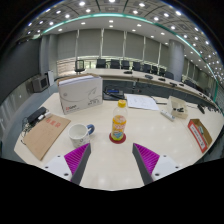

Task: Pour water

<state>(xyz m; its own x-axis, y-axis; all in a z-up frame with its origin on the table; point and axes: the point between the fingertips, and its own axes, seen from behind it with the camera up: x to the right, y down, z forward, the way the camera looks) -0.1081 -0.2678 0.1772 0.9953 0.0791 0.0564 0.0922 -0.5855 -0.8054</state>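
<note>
Bottle [119,122] with a yellow cap and orange drink inside is standing upright on a small red coaster [118,139], just ahead of the jaws and roughly centred between the two fingers, not touching either. It all sits on a big pale bench [150,125] that curves away into an office-type room with rows of chairs [120,65] and ceiling lights further back. Next biggest thing is the white box [80,93] beyond and left of the bottle, then a brown cardboard sheet [44,135] lying flat at the left. Some white papers [142,101] lie past the bottle to the right, and an orange-red packet [199,133] sits well off to the right. A white mug [79,133] stands just left of the bottle, near it but apart, handle pointing toward the bottle. The gripper [112,160] has its jaws spread wide with nothing between them, pink pads [147,157] facing in over bare bench.
</note>
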